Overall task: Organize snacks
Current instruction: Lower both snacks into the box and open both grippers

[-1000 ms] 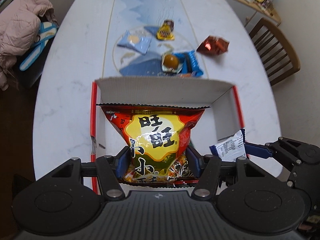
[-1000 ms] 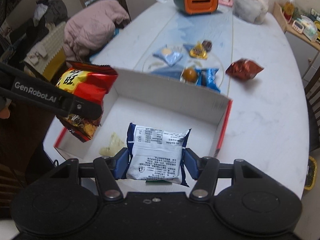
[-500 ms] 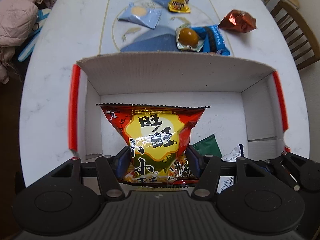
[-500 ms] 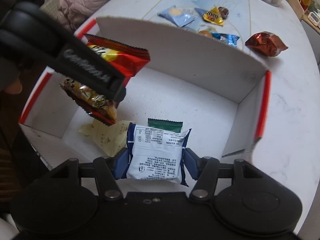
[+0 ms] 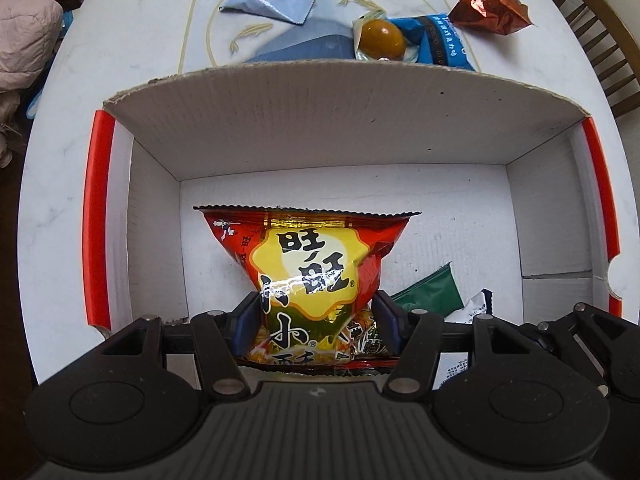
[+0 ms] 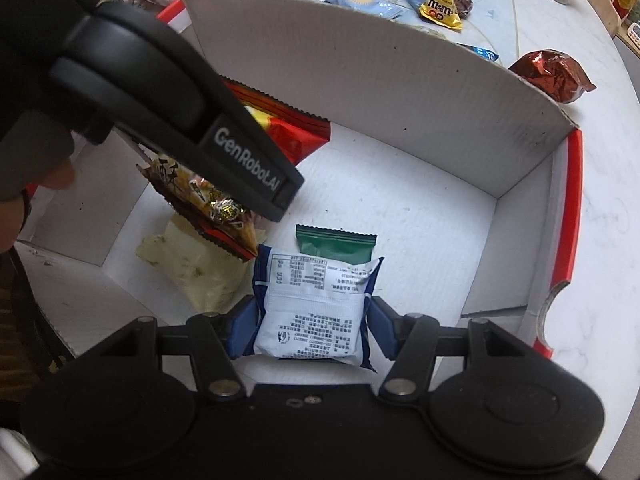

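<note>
Left wrist view: left gripper [image 5: 316, 322] pinches red snack bag [image 5: 308, 264]; right gripper [image 6: 310, 326] pinches white packet [image 6: 316, 312]. Lower both onto bare box [image 5: 540, 216] floor, then release.

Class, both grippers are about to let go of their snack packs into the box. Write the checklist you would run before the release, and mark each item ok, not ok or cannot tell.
1. Left gripper clamps the red and yellow snack bag: ok.
2. Right gripper clamps the white and blue packet: ok.
3. Both packs are inside the walls of the cardboard box: ok.
4. Bare box floor lies under the red and yellow bag: ok in the left wrist view.
5. The white and blue packet clears the green packet already in the box: cannot tell, their edges overlap in view.
6. Either pack rests on the box floor: cannot tell.
</note>
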The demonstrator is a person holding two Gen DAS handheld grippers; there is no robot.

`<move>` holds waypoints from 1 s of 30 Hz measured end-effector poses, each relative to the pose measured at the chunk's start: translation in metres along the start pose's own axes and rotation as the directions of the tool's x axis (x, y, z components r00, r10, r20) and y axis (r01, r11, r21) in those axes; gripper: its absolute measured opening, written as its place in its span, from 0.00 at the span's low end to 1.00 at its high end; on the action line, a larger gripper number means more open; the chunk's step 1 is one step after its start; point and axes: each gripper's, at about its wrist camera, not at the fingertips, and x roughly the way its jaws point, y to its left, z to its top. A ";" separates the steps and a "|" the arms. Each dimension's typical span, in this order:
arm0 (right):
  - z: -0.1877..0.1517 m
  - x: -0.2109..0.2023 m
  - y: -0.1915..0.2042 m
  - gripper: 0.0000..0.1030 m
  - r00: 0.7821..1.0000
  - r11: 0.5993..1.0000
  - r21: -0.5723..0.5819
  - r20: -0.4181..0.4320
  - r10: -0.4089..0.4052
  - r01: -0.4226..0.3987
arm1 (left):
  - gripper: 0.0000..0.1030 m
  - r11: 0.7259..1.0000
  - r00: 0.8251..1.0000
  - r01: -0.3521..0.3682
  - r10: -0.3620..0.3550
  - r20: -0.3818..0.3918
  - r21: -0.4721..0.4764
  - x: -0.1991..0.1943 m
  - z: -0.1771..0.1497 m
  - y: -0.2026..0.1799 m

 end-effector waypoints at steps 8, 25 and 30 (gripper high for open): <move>0.003 0.006 -0.004 0.62 1.000 1.000 0.019 0.004 -0.003 0.003 | 0.59 1.000 1.000 0.018 -0.018 -0.010 -0.022 0.005 0.000 0.005; -0.004 -0.040 -0.019 0.76 0.992 0.996 0.068 0.112 0.051 -0.059 | 0.62 0.996 0.995 0.084 -0.082 0.058 -0.034 -0.041 -0.009 0.017; -0.006 -0.070 -0.028 0.78 0.984 0.994 0.080 0.170 0.060 -0.074 | 0.62 0.993 0.987 0.116 -0.112 0.113 -0.026 -0.072 -0.011 0.023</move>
